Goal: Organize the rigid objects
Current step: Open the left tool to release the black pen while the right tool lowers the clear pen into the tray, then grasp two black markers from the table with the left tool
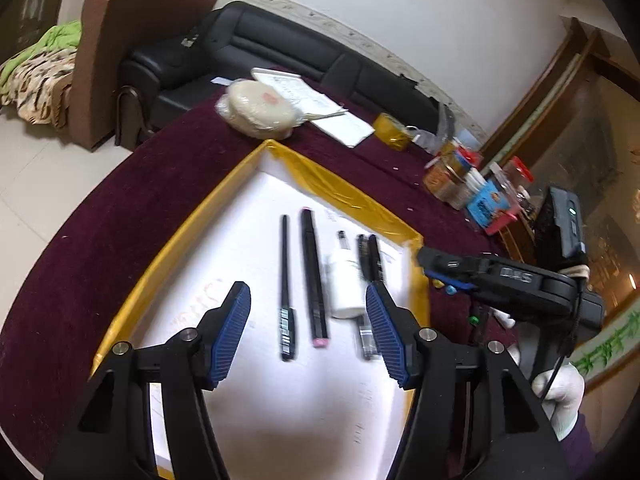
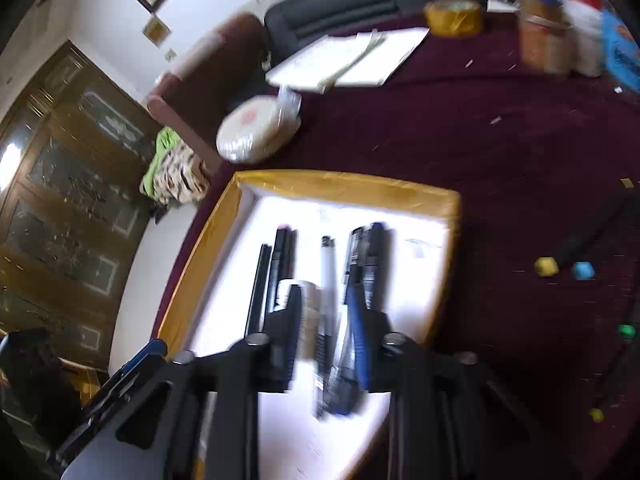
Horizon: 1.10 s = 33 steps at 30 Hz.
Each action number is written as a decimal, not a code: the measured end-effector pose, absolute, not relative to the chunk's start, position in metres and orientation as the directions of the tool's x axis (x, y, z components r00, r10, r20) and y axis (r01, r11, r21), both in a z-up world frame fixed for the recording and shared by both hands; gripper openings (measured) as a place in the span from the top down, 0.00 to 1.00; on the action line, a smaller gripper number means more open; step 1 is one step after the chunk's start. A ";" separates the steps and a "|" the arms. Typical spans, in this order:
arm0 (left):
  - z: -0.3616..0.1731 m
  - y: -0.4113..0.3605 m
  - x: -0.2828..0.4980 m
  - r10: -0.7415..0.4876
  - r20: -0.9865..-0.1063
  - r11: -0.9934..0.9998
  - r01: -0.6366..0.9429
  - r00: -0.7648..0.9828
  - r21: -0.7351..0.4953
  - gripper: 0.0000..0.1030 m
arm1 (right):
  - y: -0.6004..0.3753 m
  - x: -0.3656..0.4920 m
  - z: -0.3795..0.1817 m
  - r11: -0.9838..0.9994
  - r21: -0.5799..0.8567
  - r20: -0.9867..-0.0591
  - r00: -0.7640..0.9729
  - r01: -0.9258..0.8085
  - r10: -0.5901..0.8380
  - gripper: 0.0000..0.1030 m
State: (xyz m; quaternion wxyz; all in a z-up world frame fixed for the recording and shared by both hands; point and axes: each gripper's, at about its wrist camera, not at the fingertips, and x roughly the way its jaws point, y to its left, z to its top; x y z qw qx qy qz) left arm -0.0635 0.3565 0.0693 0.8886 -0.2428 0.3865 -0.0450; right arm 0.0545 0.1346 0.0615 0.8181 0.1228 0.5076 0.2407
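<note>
A white tray with a yellow taped rim (image 1: 352, 196) lies on the maroon table. In it lie a thin black pen (image 1: 286, 288), a black marker with pink ends (image 1: 314, 276), a white pen (image 1: 345, 280) and two black pens (image 1: 370, 264) side by side. My left gripper (image 1: 308, 312) is open and empty, hovering above the pens. My right gripper (image 2: 326, 312) is over the same tray (image 2: 344, 184), its jaws a little apart around the white pen (image 2: 329, 276); the view is blurred. The right gripper's body also shows in the left wrist view (image 1: 500, 280).
A wrapped round cake (image 1: 256, 108), papers (image 1: 320, 108), yellow tape roll (image 1: 394, 132) and jars with boxes (image 1: 468, 180) stand at the table's far side. Loose markers with yellow (image 2: 546, 266), blue (image 2: 582, 270) and green (image 2: 626, 330) caps lie on the cloth right of the tray.
</note>
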 end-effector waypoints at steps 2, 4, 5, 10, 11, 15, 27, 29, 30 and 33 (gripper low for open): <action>0.074 0.345 -0.063 -0.282 -0.658 0.883 -0.079 0.698 -0.462 0.43 | 0.104 0.044 0.073 0.860 0.438 -0.746 0.429 -0.260 0.510 0.62; 0.076 0.328 -0.062 -0.305 -0.657 0.887 -0.046 0.690 -0.460 0.43 | 0.064 0.032 0.082 0.878 0.424 -0.721 0.504 -0.223 0.476 0.52; 0.077 0.322 -0.061 -0.314 -0.658 0.888 -0.033 0.685 -0.459 0.43 | 0.045 0.027 0.083 0.885 0.420 -0.712 0.533 -0.199 0.458 0.48; 0.078 0.252 -0.056 -0.392 -0.675 0.898 0.100 0.625 -0.429 0.43 | -0.066 0.000 0.063 0.904 0.428 -0.706 0.622 -0.005 0.338 0.48; 0.077 0.236 -0.055 -0.403 -0.683 0.900 0.128 0.609 -0.417 0.43 | -0.085 -0.004 0.056 0.904 0.426 -0.712 0.628 0.032 0.313 0.48; 0.065 0.161 -0.045 -0.425 -0.734 0.905 0.231 0.530 -0.358 0.43 | -0.142 -0.017 0.029 0.888 0.439 -0.722 0.641 0.135 0.260 0.48; 0.018 -0.005 0.014 -0.259 -0.814 0.892 0.452 0.519 0.003 0.44 | -0.196 -0.036 0.001 0.815 0.562 -0.623 0.720 0.142 0.305 0.48; 0.011 -0.008 0.019 -0.257 -0.816 0.897 0.443 0.517 -0.002 0.47 | -0.201 -0.036 0.000 0.793 0.594 -0.607 0.723 0.137 0.330 0.48; 0.011 -0.006 0.020 -0.263 -0.822 0.901 0.433 0.506 -0.022 0.57 | -0.202 -0.036 -0.002 0.784 0.606 -0.600 0.725 0.135 0.339 0.48; 0.018 0.007 0.011 -0.318 -0.831 0.896 0.430 0.456 -0.107 0.74 | -0.205 -0.037 -0.004 0.768 0.627 -0.588 0.726 0.130 0.357 0.48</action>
